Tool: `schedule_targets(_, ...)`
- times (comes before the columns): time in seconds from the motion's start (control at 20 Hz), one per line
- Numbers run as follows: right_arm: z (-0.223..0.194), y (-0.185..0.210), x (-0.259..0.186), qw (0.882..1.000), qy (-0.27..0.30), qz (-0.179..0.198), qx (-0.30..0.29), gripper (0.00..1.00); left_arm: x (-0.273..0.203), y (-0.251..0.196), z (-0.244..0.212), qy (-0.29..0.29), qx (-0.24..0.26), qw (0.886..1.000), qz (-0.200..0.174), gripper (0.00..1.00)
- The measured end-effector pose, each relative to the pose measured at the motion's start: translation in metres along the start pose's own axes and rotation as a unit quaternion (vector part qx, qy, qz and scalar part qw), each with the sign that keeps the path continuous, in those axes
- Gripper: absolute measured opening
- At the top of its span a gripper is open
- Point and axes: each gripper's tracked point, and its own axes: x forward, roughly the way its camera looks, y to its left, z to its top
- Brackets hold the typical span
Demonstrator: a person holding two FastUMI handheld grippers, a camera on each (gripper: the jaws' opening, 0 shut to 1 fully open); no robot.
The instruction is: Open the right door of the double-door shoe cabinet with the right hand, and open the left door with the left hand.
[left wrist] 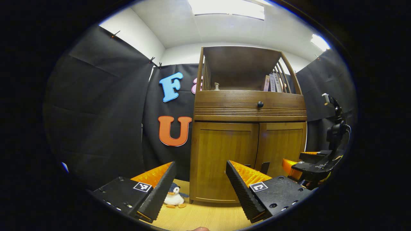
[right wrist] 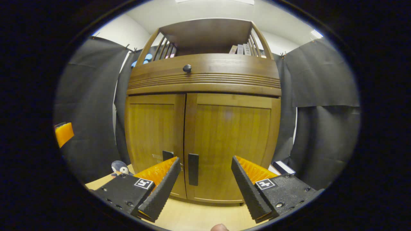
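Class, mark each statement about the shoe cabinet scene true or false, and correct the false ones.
1. Both cabinet doors are shut. True: the left door and right door sit closed.
2. The right hand-held gripper is shut on the right door handle. False: its fingers are open, apart from the handle.
3. A toy penguin sits on the floor left of the cabinet. True.
4. The drawer knob is white. False: it is dark.

Wooden shoe cabinet (right wrist: 205, 128) stands upright, both doors shut, black handles.
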Motion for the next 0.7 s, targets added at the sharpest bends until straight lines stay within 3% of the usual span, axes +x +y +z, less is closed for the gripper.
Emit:
schedule_targets(0.15,-0.014,0.005,0.015,1.000,0.025,0.013,0.006,1.00,-0.006,0.005,-0.003,0.003,-0.004,1.000,0.004,0.95)
schedule_targets(0.2,-0.018,0.004,0.020,0.999,0.033,0.010,0.004,1.00,-0.008,0.010,-0.004,0.004,-0.006,1.000,0.007,0.84)
schedule_targets(0.25,-0.024,0.003,0.027,0.999,0.040,0.009,0.004,1.00,-0.010,0.013,-0.006,0.005,-0.006,1.000,0.011,0.95)
schedule_targets(0.7,-0.069,0.013,0.092,0.995,0.095,0.004,0.009,0.95,-0.019,0.035,-0.009,0.006,0.001,0.999,0.039,0.95)
